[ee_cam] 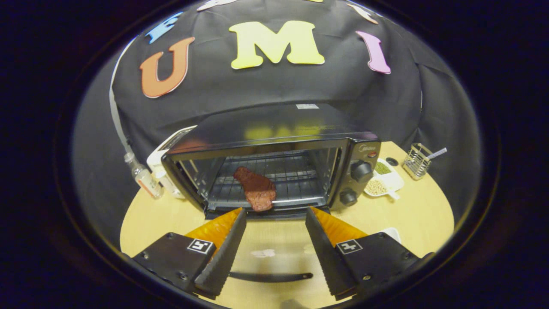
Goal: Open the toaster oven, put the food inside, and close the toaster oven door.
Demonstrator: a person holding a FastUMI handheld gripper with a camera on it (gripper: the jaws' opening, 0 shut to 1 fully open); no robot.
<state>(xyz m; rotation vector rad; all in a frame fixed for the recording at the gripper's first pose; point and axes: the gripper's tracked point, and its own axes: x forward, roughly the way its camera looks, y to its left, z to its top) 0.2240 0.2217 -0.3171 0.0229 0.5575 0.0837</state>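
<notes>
Left to right: bottles (148, 180) on the worktop (422, 210), then the toaster oven (274, 167) with the meat (257, 189) on its rack, its lowered door's handle (271, 277) lying crosswise between the spread, empty tool (274, 214) fingers.

The light is even and moderately bright on the tabletop (420, 214), coming from above; the booth's cloth behind stays dim. The oven (274, 163) top carries soft coloured reflections, and its open glass door (266, 257), lying flat between the spread fingers of the gripper (274, 214), mirrors the wood with a pale glare patch. Fisheye bending curves the tabletop's edges and the oven's lines. Focus is fair centrally, softer toward the rim.
</notes>
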